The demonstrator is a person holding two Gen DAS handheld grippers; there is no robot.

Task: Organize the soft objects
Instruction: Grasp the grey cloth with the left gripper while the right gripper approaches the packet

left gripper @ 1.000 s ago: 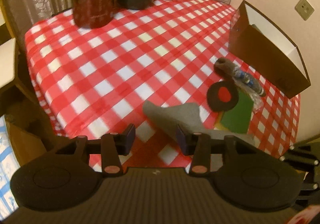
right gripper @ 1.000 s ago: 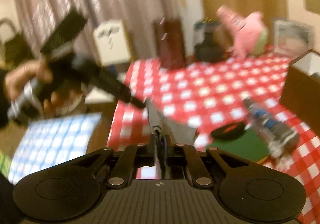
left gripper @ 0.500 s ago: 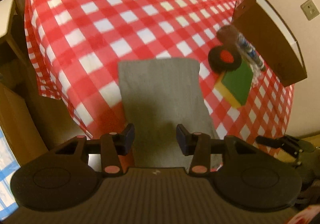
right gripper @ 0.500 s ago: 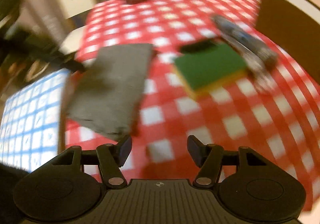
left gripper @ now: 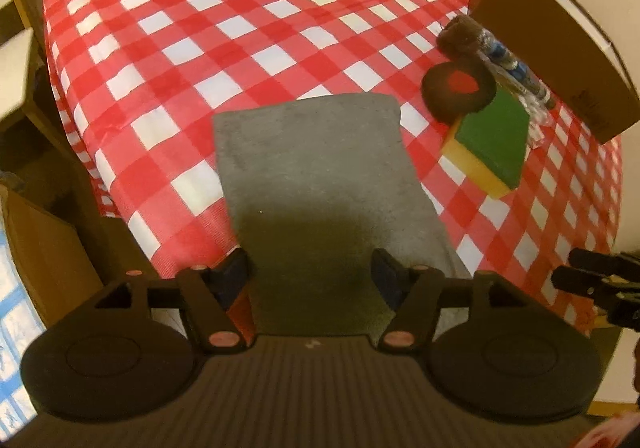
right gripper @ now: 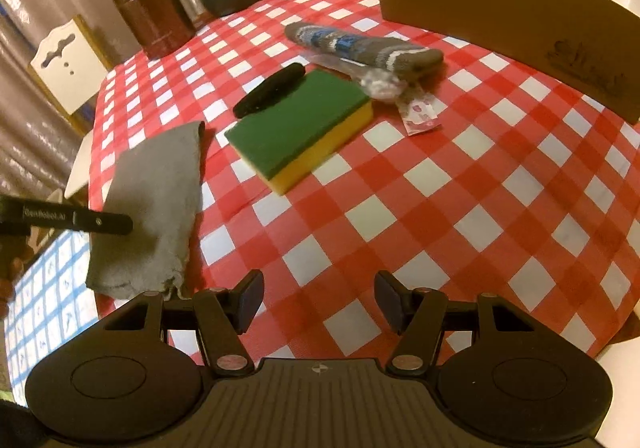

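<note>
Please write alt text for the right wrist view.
The open right gripper hovers over a red-and-white checked tablecloth. Ahead lie a green-and-yellow sponge, a flat grey cloth and a striped knitted sock.

Left hand-held gripper point(left gripper: 311, 276) tilts steeply down, jaws opening; right hand-held gripper point(right gripper: 319, 302) angles down, jaws apart, empty.

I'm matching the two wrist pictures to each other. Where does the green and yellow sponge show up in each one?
Left wrist: the green and yellow sponge lies right of centre, right of the grey cloth, its far corner under the black and red disc.
Right wrist: the sponge lies above centre, right of the grey cloth.
Shared landmark: the brown cardboard box beyond it.
</note>
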